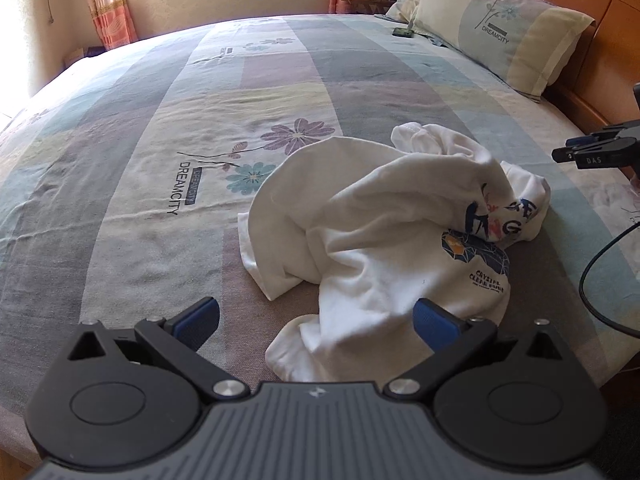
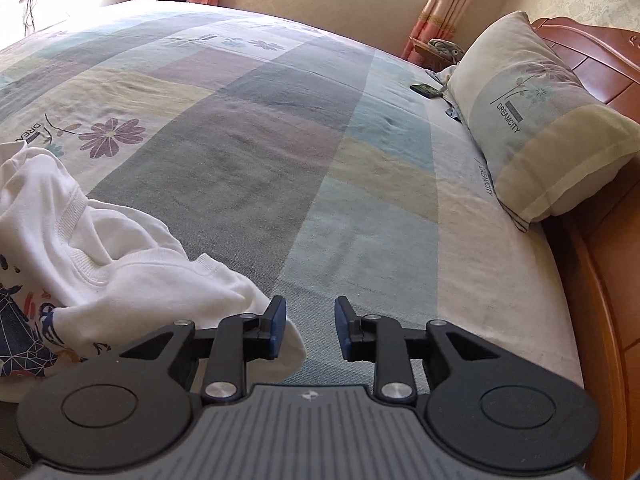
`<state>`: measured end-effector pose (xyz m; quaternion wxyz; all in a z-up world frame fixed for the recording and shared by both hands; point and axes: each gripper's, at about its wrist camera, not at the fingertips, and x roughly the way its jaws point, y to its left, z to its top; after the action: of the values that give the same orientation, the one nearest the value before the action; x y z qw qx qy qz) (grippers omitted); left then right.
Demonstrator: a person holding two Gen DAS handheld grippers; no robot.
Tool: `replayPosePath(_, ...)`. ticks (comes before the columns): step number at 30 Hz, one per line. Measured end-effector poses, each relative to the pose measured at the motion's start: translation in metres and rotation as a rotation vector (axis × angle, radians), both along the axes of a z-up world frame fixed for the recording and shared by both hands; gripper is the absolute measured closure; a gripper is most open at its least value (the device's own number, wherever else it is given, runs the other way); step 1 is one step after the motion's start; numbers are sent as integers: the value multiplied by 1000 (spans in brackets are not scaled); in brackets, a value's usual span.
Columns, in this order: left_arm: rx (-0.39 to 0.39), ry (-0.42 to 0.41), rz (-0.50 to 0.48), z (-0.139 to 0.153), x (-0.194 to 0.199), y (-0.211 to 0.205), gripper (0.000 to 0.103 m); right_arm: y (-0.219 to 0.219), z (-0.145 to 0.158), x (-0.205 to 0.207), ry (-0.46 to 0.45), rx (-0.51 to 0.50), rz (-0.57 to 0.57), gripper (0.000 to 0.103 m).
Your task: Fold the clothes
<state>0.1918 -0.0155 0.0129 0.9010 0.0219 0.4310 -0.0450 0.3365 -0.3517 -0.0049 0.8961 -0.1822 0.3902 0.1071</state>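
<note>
- Left wrist view: the white T-shirt [image 1: 384, 236] is lying crumpled in a heap on the bed [image 1: 160, 140], on the near side of the pillow [image 1: 504, 28] and well apart from it.
- No flat panel or straight crease is showing; judged from this, the folding is not done and the spreading and folding are remaining.
- The left gripper [image 1: 316, 320] is standing wide open, holding nothing, with the near edge of the T-shirt lying between its fingers.
- Right wrist view: the T-shirt [image 2: 100, 248] is bunching up with its ribbed collar exposed, again on the near side of the pillow [image 2: 540, 120].
- The right gripper [image 2: 310, 326] is standing partly open, gripping nothing; its left finger is overlapping the T-shirt's edge, and contact cannot be told.
- A phone [image 2: 426, 90] is lying just beside the pillow.
</note>
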Motion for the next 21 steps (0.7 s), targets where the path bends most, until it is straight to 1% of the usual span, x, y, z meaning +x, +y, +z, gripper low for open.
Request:
replayPosePath(1, 2, -6, -9, 0, 2, -1, 1, 0, 2, -5, -8, 5, -1, 59)
replayPosePath(5, 4, -28, -39, -1, 11, -5, 1, 9, 17, -26, -17, 91, 39, 54)
replayPosePath(7, 2, -36, -54, -3, 16, -7, 1, 14, 24, -36, -21, 134, 59, 45)
replayPosePath(9, 7, -45, -75, -4, 21, -7, 1, 19, 32, -47, -25, 178, 79, 43)
replayPosePath(12, 33, -58, -111, -1, 31, -2, 1, 41, 39, -58, -23, 209, 124, 41)
replayPosePath(15, 66, -90, -140, 4, 47, 11, 1, 65, 42, -70, -13, 242, 169, 40)
replayPosePath(17, 66, -93, -156, 6, 64, 26, 2, 81, 40, -79, -7, 259, 183, 40)
replayPosePath(18, 57, -87, -173, 7, 75, 32, 4, 89, 39, -84, -3, 269, 188, 40)
replayPosePath(20, 34, -69, -222, 5, 97, 42, 21, 102, 36, -93, 4, 285, 189, 40)
replayPosePath(21, 23, -62, -248, 4, 107, 46, 24, 108, 34, -99, 8, 292, 174, 40)
